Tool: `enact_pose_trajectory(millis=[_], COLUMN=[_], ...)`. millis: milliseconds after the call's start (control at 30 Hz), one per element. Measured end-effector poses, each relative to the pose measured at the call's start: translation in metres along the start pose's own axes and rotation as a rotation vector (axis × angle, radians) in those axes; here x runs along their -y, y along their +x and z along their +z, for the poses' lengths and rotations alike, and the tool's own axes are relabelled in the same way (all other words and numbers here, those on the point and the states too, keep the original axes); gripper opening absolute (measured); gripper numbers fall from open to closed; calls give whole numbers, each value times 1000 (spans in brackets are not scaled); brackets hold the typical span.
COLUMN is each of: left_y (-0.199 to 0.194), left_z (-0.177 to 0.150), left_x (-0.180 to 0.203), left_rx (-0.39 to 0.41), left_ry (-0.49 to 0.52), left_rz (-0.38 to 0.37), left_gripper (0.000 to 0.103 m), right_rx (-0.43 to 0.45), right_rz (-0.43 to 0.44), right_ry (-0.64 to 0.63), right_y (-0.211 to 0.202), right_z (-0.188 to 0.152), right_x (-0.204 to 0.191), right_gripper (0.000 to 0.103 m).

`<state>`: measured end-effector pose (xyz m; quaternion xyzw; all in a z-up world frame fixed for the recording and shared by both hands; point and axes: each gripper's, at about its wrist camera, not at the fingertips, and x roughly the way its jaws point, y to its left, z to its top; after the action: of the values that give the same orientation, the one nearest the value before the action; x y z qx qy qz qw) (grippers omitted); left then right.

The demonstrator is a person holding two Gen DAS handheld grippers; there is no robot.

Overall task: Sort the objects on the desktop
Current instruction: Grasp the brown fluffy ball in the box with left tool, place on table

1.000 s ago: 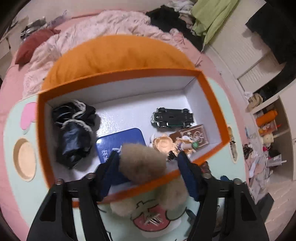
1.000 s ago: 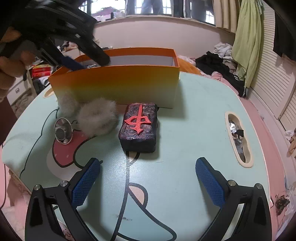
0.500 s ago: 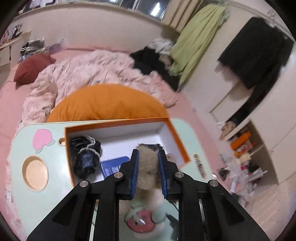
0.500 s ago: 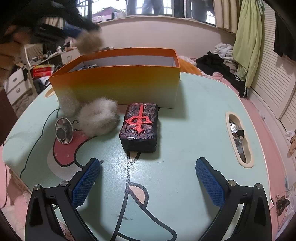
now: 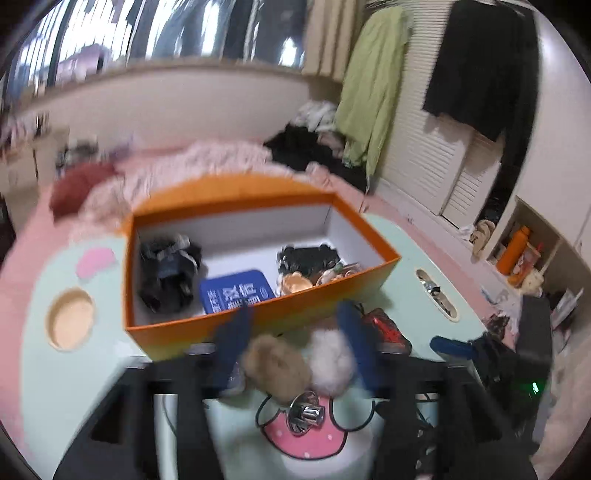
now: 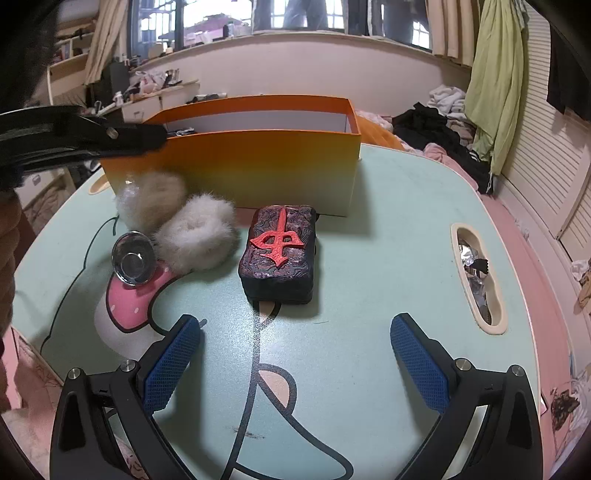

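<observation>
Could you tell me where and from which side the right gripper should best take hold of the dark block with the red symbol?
Probably across its two long sides, coming from above and in front. The block lies flat, lengthwise toward the right gripper, whose open fingers look wider than it. The white pompom sits near its left side, so lower carefully there.

An orange box, tan pompom, white pompom, and a dark block marked red.

Daylit room seen through two fisheye lenses.
We note daylight from the windows, soft shadows on the table, strong motion blur in the left wrist view, a sharp right wrist view, and dark, curved edges.
</observation>
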<state>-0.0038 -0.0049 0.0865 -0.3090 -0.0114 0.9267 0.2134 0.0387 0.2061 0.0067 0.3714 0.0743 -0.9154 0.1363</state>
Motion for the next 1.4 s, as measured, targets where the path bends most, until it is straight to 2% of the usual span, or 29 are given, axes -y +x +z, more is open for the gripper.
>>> enact_pose_trajectory(millis=[33, 100, 167, 233, 300, 367, 467, 533, 600, 633, 667, 800, 867, 967, 1033, 1133, 1267, 1300, 1400], left_y=[-9, -26, -36, -37, -29, -23, -3, -1, -3, -3, -4, 1, 6, 8, 9, 8, 9, 8, 4], left_z=[-3, -15, -29, -49, -70, -85, -96, -98, -100, -102, -105, -110, -108, -108, -108, -108, -108, -108, -108], left_x=[3, 5, 3, -2, -6, 0, 2, 7, 7, 7, 5, 1, 4, 5, 4, 4, 3, 3, -1], left_rx=[24, 62, 40, -16, -91, -119, -182, -147, -118, -102, -87, -58, -56, -52, -51, -51, -50, -48, -44], left_ry=[24, 77, 114, 105, 81, 89, 53, 71, 60, 57, 51, 39, 42, 43, 43, 43, 43, 43, 41], left_rz=[23, 88, 139, 137, 98, 69, 95, 165, 174, 178, 186, 198, 196, 194, 195, 195, 193, 192, 190], left_gripper=[84, 85, 85, 85, 85, 85, 86, 87, 90, 93, 102, 103, 103, 103, 103, 103, 103, 103, 103], right_rx=[0, -4, -6, -9, -15, -21, -21, -18, -16, -8, 5, 134, 185, 203, 170, 97, -151, -180, -197], right_rz=[0, 1, 5, 8, 10, 8, 9, 12, 12, 15, 19, 29, 90, 208, 279, 395, 570, 568, 506], right_ry=[-1, -4, -6, -6, -5, -6, -12, -18, -15, -13, -10, -22, -11, 27, 58, 109, 219, 229, 179], right_y=[0, 1, 1, 1, 2, 1, 1, 0, 0, -1, -3, -28, -41, -46, -37, -12, 49, 56, 65], right_z=[0, 1, 1, 1, 2, 2, 1, 0, 0, -1, -1, 5, 14, 38, 63, 104, 154, 160, 183], right_x=[0, 1, 1, 1, 2, 1, 0, -1, 0, 0, 0, 0, 1, 4, 4, 2, -12, -15, -38], right_gripper=[103, 103, 103, 103, 103, 103, 103, 103, 103, 103, 102, 95, 91, 76, 58, 44, 42, 38, 39])
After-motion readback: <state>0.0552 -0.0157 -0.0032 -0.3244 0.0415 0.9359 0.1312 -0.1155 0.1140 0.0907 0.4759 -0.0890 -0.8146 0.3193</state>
